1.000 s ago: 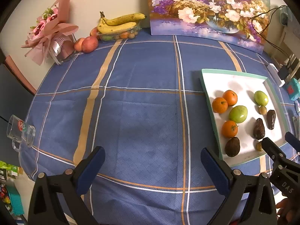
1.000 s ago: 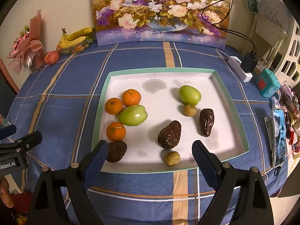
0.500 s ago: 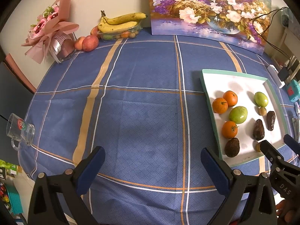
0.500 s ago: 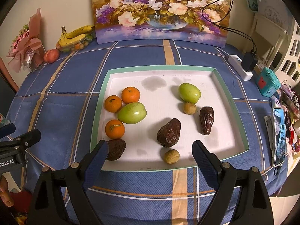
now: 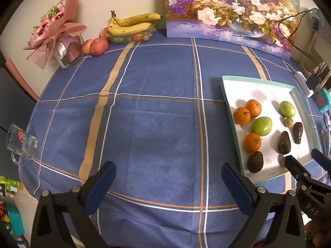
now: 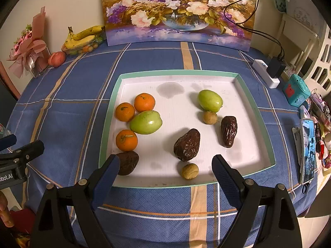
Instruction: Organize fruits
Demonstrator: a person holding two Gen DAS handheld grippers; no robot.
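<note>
A white tray with a green rim [image 6: 178, 72] holds the fruit. Three oranges [image 6: 144, 102] sit at its left beside a green fruit [image 6: 145, 122]; a second green fruit [image 6: 210, 100] lies further right. Three dark wrinkled fruits [image 6: 187, 145] and two small tan ones [image 6: 189, 171] lie towards the near edge. My right gripper [image 6: 165, 161] hovers open over the tray's near edge, nothing between its fingers. Left of the tray rim [image 5: 229, 111], my left gripper [image 5: 168, 166] stands open over bare blue cloth.
At the back are bananas on a fruit container [image 5: 132, 23], apples [image 5: 98, 46], a pink bouquet [image 5: 53, 35] and a flower painting [image 5: 229, 10]. A glass mug [image 5: 20, 142] stands at the left edge. A power strip [image 6: 269, 72], teal box [image 6: 295, 92] and phone [image 6: 308, 150] lie right.
</note>
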